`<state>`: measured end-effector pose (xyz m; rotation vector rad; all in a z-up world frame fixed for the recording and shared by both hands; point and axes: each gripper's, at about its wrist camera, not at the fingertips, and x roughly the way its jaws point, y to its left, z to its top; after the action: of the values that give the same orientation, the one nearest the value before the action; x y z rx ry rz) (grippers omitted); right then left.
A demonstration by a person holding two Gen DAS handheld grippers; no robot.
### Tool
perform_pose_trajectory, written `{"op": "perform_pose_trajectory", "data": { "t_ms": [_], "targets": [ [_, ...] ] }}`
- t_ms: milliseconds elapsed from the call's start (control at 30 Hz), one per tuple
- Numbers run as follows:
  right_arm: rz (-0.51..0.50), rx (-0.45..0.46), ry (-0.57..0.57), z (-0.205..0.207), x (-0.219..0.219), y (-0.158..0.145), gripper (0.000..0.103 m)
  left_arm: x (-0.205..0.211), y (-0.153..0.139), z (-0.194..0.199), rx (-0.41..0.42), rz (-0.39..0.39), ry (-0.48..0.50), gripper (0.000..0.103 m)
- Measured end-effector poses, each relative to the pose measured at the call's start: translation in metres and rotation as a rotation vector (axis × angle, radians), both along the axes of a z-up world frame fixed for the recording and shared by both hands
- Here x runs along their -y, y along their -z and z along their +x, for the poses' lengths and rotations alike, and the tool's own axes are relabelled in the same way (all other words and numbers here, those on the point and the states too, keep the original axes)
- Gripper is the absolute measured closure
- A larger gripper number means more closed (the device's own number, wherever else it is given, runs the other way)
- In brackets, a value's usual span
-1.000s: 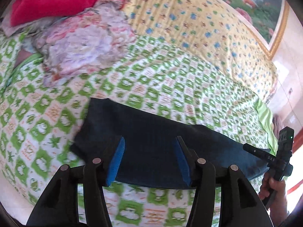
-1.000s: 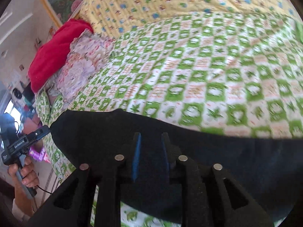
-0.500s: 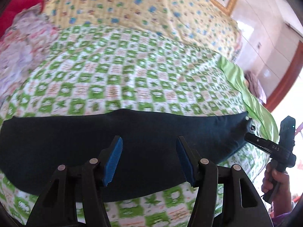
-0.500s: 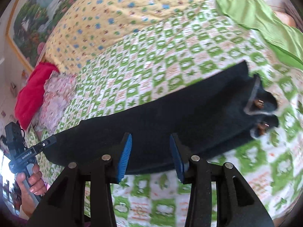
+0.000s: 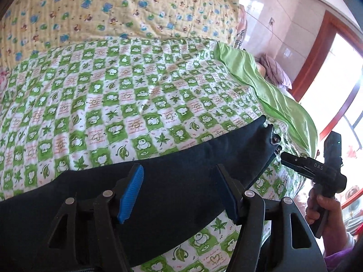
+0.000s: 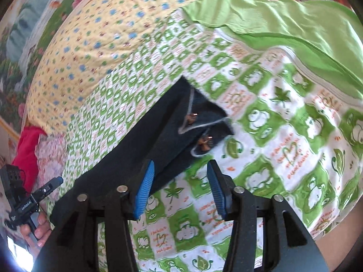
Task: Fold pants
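Note:
Dark navy pants [image 5: 172, 179] lie flat in a long strip on the green-and-white checked bedspread [image 5: 127, 104]. Their waist end, with copper buttons [image 6: 199, 133], points to the right. My left gripper [image 5: 179, 188] is open and empty, hovering over the middle of the pants. My right gripper [image 6: 179, 190] is open and empty, just below the waist end, with its left pad over the pants' edge. The right gripper also shows in the left wrist view [image 5: 285, 157], close to the waist. The left gripper shows in the right wrist view [image 6: 56, 180] near the leg end.
A yellow flowered quilt [image 5: 118, 11] lies at the back of the bed. A plain green sheet [image 6: 283, 15] lies at the right end. A red cloth [image 6: 27, 156] and a floral cloth [image 6: 52, 154] are piled at the left end. A window [image 5: 335, 104] is to the right.
Both views have swung right along the pants towards the waist end. My right gripper has opened wider and now sits at the waist with the buttons.

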<state>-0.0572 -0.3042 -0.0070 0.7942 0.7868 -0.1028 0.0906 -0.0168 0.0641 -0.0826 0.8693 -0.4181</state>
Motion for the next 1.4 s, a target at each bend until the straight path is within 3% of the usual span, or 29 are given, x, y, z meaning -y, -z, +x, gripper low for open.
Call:
{"op": "perform_pose_trajectory", "data": {
  "t_ms": [267,500,533,633,767,1067,1133,1233,1300,1400],
  "targets": [
    [0.134,0.004,0.053,0.015,0.012,0.014,0.048,0.044,0.002,0.032,-0.001,0.040,0.133,0.035],
    [0.146,0.016,0.096,0.034,0.016,0.018,0.049,0.083,0.009,0.060,-0.031,0.070,0.228,0.034],
    [0.139,0.017,0.095,0.035,0.016,0.018,0.051,0.088,0.011,0.064,-0.040,0.070,0.244,0.034],
    [0.110,0.015,0.087,0.032,0.019,0.022,0.085,0.109,0.017,0.078,-0.073,0.064,0.304,0.034],
    [0.136,0.036,0.057,0.015,0.029,0.031,0.090,0.148,0.030,0.101,-0.138,0.071,0.423,0.034],
    [0.161,0.102,0.015,0.005,0.032,0.033,0.091,0.243,0.058,0.132,-0.260,0.103,0.654,0.034],
    [0.156,0.113,0.007,0.004,0.031,0.033,0.091,0.258,0.066,0.133,-0.274,0.115,0.687,0.037],
    [0.148,0.119,-0.008,0.003,0.031,0.034,0.091,0.274,0.076,0.134,-0.287,0.131,0.722,0.049],
    [0.143,0.119,-0.011,0.004,0.030,0.036,0.091,0.279,0.076,0.134,-0.286,0.101,0.749,0.072],
    [0.123,0.119,-0.016,0.004,0.029,0.035,0.091,0.280,0.072,0.134,-0.282,0.061,0.749,0.088]
  ]
}}
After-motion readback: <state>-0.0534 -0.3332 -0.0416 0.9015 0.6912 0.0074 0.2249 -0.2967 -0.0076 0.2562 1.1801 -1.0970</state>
